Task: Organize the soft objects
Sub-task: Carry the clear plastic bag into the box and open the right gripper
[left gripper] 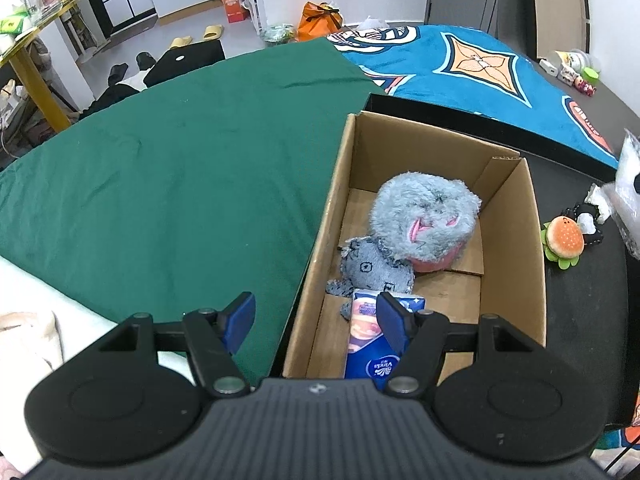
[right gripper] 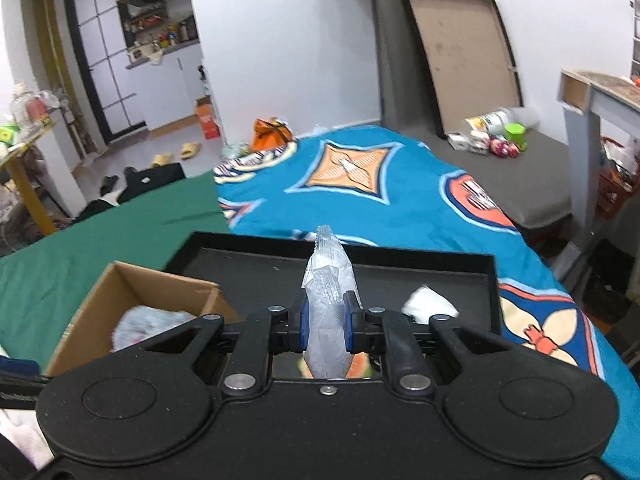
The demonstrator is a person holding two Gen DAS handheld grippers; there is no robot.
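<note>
A bed [left gripper: 160, 168] is carrying a green sheet [left gripper: 180, 152], a blue patterned blanket [right gripper: 360, 200] and a black tray [right gripper: 400, 268], in which a cardboard box [left gripper: 532, 240] and a burger plush [left gripper: 562, 240] are lying.

Clear packet's [right gripper: 329, 304] contents perhaps too blurred.

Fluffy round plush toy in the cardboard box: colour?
Grey-blue fur with pink mouth and base; clearest in the left wrist view.

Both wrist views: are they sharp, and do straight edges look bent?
Left wrist view: sharp; the cardboard box is crisp, but the green cloth's edge curves strongly, a fisheye effect. Right wrist view: slightly softer; the clear bag in the right gripper looks hazy, and the walls bow outward.
</note>
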